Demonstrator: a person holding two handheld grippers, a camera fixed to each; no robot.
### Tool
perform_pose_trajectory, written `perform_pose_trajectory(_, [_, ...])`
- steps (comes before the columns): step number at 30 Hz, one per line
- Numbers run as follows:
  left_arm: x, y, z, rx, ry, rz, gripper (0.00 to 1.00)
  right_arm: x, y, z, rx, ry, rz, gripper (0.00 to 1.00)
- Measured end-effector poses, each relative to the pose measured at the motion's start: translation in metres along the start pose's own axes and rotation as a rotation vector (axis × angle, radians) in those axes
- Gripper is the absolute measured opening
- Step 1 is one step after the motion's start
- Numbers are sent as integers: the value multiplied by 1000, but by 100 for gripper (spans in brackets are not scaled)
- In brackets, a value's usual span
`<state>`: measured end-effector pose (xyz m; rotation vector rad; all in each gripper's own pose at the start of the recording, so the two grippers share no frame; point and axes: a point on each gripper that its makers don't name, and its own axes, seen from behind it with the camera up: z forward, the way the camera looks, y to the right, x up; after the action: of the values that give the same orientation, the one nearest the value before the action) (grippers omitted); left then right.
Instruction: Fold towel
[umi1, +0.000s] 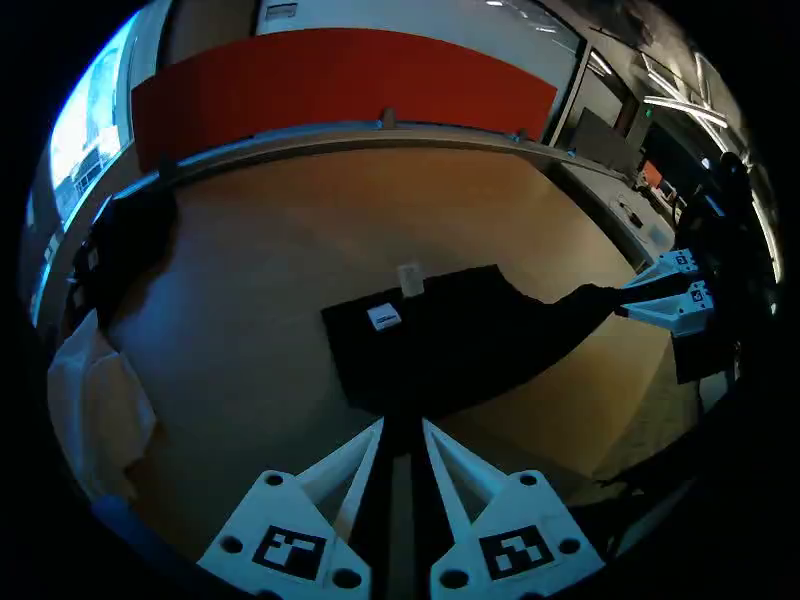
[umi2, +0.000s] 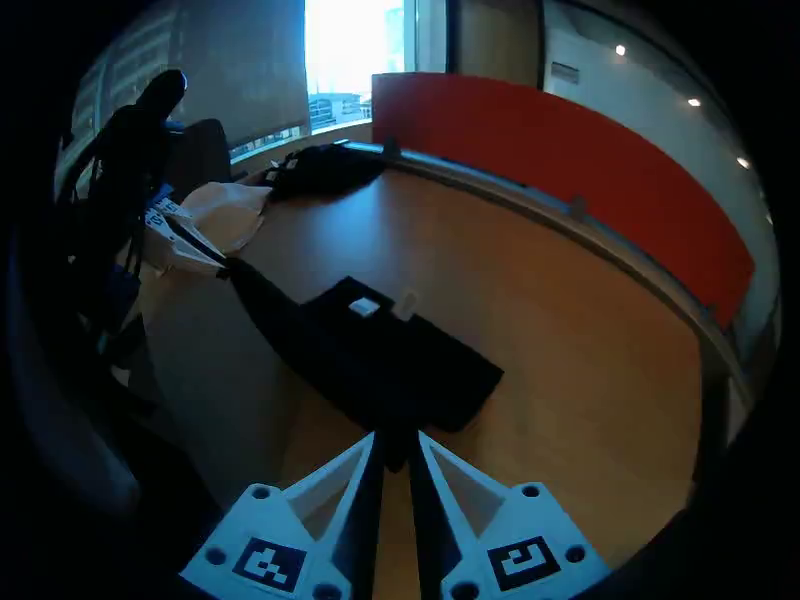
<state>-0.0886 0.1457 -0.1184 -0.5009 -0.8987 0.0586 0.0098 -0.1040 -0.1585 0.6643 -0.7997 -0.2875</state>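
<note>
- A black towel lies spread on a wooden table, with two white tags near its far edge.
- The left gripper has its fingers pressed together on the towel's near edge, with dark cloth pinched between them.
- The right gripper, off to one side in the left gripper view, clamps another corner, which is drawn out to a point.
- In the right gripper view, the right gripper's fingers squeeze the same dark cloth.
- A cream cloth and a black bag rest at the table's far end.
- A red partition runs along the table's back edge.
</note>
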Motion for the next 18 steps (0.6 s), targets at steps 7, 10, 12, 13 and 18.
perform_pose_trajectory(7, [4,-2,10,3,2,-6,11,-3,5,6,2,-23,2,16])
perform_pose_trajectory(10, [8,-3,15,5,6,-9,11,-3,9,10,3,-33,3,16])
perform_pose_trajectory(12, [11,-4,19,5,10,-10,11,-2,14,14,1,-40,3,16])
perform_pose_trajectory(13, [12,-5,20,5,11,-10,11,-2,16,16,0,-43,4,16])
perform_pose_trajectory(18, [18,-9,31,9,18,-6,11,1,29,29,-3,-57,8,16])
